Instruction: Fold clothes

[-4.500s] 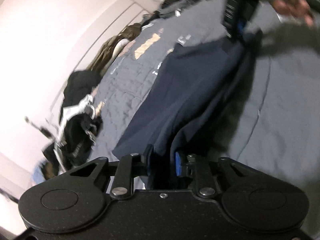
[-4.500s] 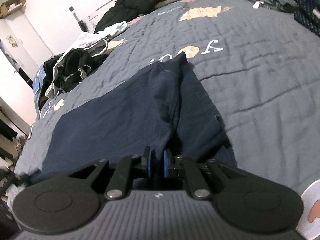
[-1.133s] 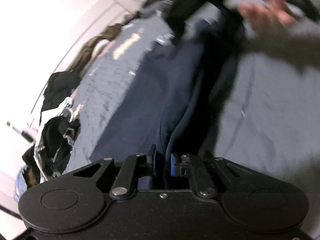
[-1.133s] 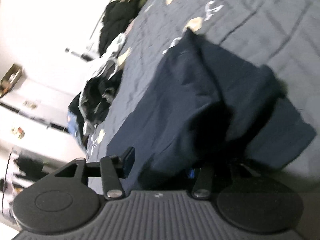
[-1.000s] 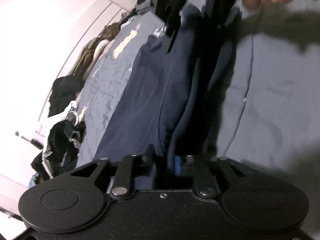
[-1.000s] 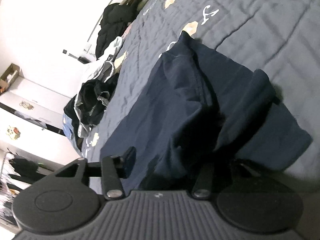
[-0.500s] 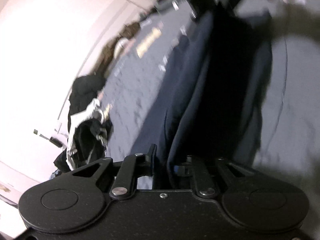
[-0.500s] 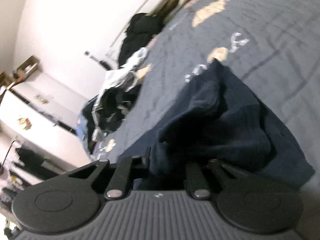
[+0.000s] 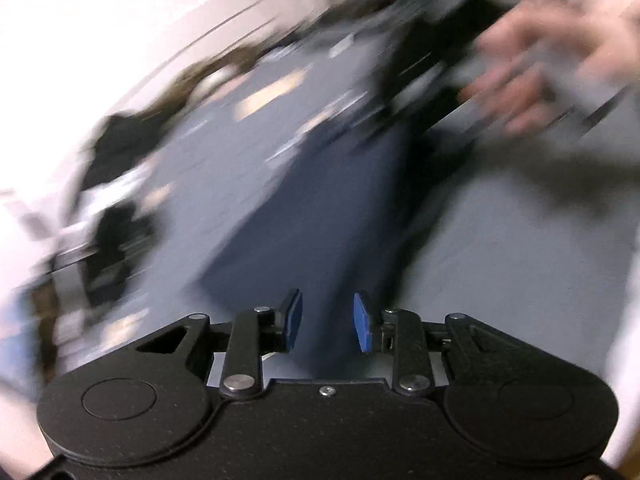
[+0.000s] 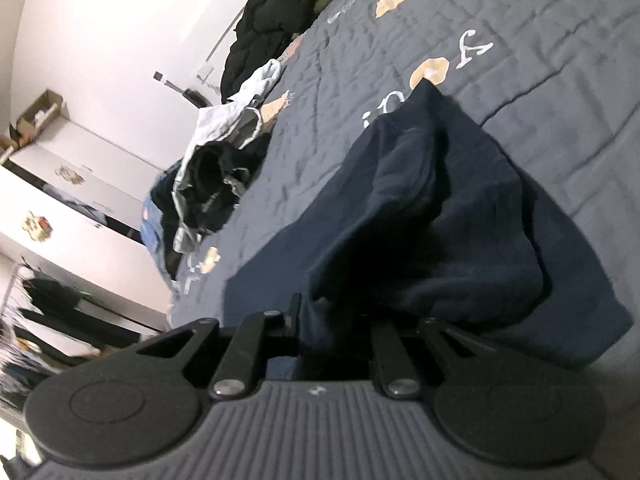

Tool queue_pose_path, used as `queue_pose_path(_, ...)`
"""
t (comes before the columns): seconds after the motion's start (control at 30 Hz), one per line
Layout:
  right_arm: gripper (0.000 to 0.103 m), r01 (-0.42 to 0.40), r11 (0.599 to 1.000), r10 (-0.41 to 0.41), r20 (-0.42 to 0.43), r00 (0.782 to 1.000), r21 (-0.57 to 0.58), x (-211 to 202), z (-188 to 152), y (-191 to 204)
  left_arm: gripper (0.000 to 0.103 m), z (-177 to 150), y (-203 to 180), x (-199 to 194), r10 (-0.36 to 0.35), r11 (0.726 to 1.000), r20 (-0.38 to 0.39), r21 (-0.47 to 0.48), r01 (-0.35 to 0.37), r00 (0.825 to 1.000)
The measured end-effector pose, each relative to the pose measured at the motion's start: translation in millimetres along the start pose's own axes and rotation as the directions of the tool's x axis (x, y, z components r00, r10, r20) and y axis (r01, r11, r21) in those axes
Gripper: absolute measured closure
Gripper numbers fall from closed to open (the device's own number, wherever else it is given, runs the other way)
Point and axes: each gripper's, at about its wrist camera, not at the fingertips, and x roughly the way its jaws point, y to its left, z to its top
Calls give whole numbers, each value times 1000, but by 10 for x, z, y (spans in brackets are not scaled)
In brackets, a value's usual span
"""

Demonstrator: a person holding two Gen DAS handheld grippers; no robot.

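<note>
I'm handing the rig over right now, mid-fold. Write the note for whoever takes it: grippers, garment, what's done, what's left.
Left gripper: open, blue pads apart, nothing between them; the view is motion-blurred.
Right gripper: navy cloth is bunched between and over its fingers; the right finger is hidden, so the grip cannot be confirmed.
Navy garment: on the grey quilt, partly folded, one flap doubled over and rumpled.
Unfolded clothes pile lies at the bed's far side.
Done: first fold started.
Left: confirm the right grip, flatten the flap, finish the fold, then probably take the pile.
</note>
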Motion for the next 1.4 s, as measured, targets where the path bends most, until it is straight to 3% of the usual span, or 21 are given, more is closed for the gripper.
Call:
queue_pose_path(0.13, 89, -22, 999, 22, -2, 1000, 40, -25, 23, -4, 74, 177, -157, 437, -200, 966, 71, -152, 209, 977)
queue_pose_path(0.2, 89, -22, 999, 22, -2, 1000, 44, -31, 25, -8, 74, 181, -111, 659, -229, 954, 60, -185, 236, 972)
queue_pose_path(0.33, 89, -21, 998, 21, -2, 1000, 51, -26, 31, -36, 74, 75, 45, 958, -81, 980, -7, -183, 79, 997)
queue_pose_path(0.4, 89, -22, 999, 22, -3, 1000, 42, -17, 35, -36, 73, 14, 105, 980, -1, 988, -21, -155, -2, 1000)
queue_pose_path(0.53, 89, 3, 1000, -3, -19, 1000, -2, 4, 38, -24, 71, -34, 103, 913, 85, 996, -39, 15, -85, 996)
queue_pose_path(0.63, 89, 31, 999, -33, -35, 999, -44, 20, 39, -14, 71, -79, 97, 883, 132, 981, -51, 153, -123, 990)
queue_pose_path(0.77, 87, 92, 983, -104, -73, 992, -161, 32, 19, 74, 69, -215, -209, 975, 209, 925, -50, 335, -181, 977)
queue_pose_path(0.83, 84, 127, 958, -159, -109, 981, -257, 8, -15, 175, 68, -232, -248, 1008, 213, 913, -63, 369, -175, 975)
queue_pose_path(0.9, 79, 126, 941, -174, -132, 976, -314, -75, -45, 240, 67, -219, -216, 984, 194, 919, -92, 366, -148, 977)
queue_pose_path(1.03, 74, 54, 921, -121, -151, 981, -385, -394, -89, 281, 67, -272, -172, 962, 178, 932, -86, 335, -140, 980)
queue_pose_path(1.17, 73, -17, 901, -68, -180, 981, -434, -550, -193, 288, 96, -222, -61, 942, 129, 962, -93, 254, -102, 987)
queue_pose_path(1.3, 71, -11, 913, -85, -218, 972, -407, -362, -300, 157, 99, -174, 16, 864, 87, 981, -107, 184, -67, 990)
queue_pose_path(1.4, 71, 54, 929, -130, -186, 974, -365, -212, -310, 29, 97, -170, 49, 834, 71, 988, -140, 146, -50, 988)
